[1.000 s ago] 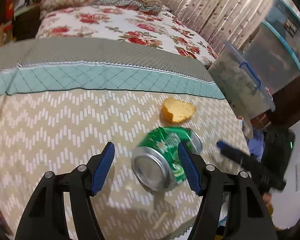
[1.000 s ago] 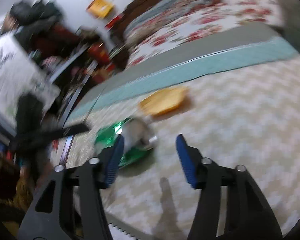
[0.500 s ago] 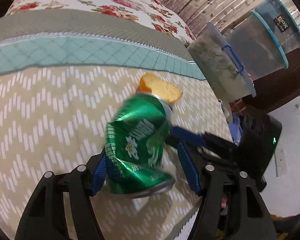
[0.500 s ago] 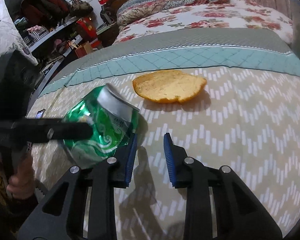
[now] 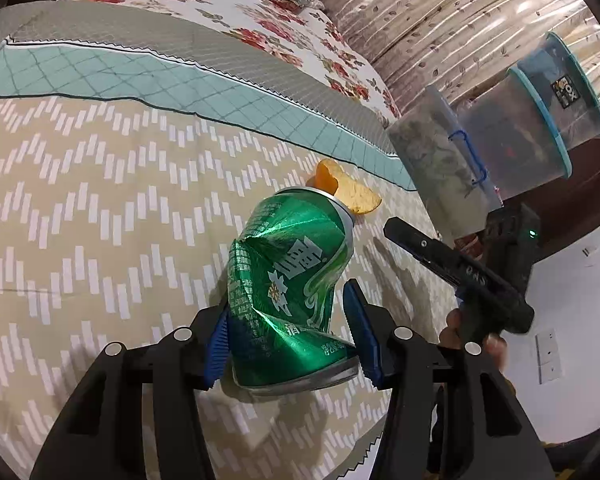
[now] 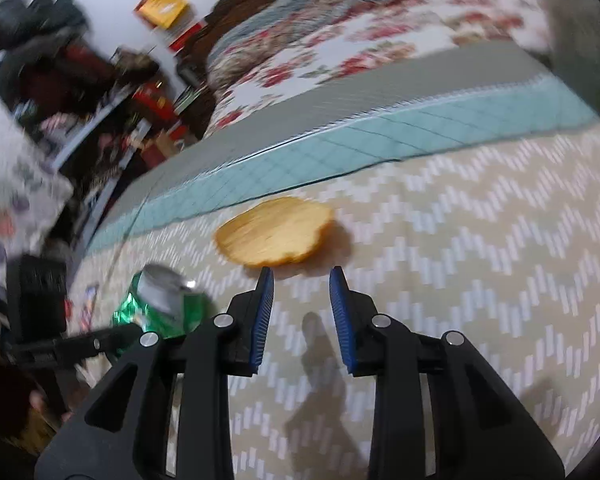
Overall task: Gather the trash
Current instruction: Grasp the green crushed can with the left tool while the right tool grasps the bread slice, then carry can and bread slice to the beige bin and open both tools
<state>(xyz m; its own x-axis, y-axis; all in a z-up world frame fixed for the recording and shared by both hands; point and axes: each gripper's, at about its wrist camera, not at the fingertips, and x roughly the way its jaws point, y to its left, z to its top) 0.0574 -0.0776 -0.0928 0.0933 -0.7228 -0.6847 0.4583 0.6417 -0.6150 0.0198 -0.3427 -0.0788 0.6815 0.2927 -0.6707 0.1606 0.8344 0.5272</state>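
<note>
Green crushed can in the closing left gripper half-hides the peel; right gripper opening, empty.

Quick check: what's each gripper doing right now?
Left gripper: jaws closing on the crushed green can.
Right gripper: jaws opening, nothing between them.
</note>
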